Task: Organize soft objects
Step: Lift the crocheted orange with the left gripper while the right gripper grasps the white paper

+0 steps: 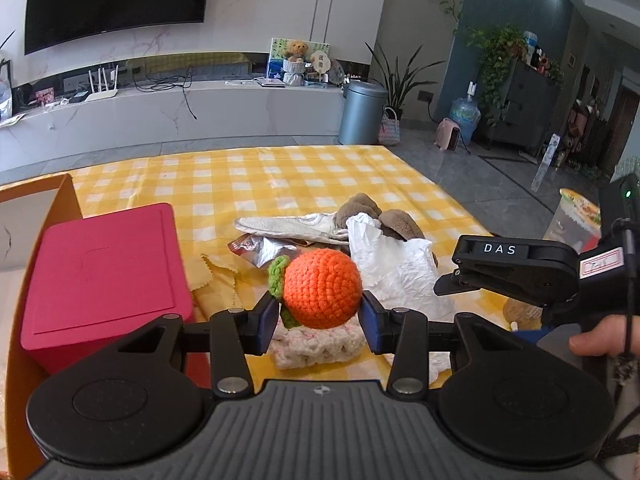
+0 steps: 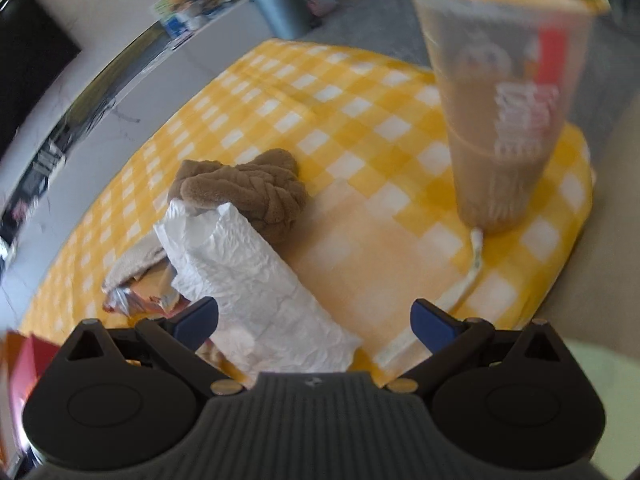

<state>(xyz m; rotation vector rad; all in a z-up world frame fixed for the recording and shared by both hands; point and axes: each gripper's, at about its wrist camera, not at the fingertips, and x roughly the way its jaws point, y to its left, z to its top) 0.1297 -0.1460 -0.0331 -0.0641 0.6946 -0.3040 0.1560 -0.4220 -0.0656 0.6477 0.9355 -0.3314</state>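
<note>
My left gripper is shut on a crocheted orange ball with a green leaf, held above the yellow checked tablecloth. Below the ball lies a pink-white knitted piece. My right gripper stands open and wide over a crumpled white paper, and its pads do not press on it. A brown plush knot lies beyond the paper. In the left wrist view the right gripper hovers side-on at the right over the same paper and plush.
A red box sits inside an orange carton at the left. A tall drink cup with a red straw stands at the table's right corner, with a straw wrapper beside it. A foil wrapper and a pale glove lie mid-table.
</note>
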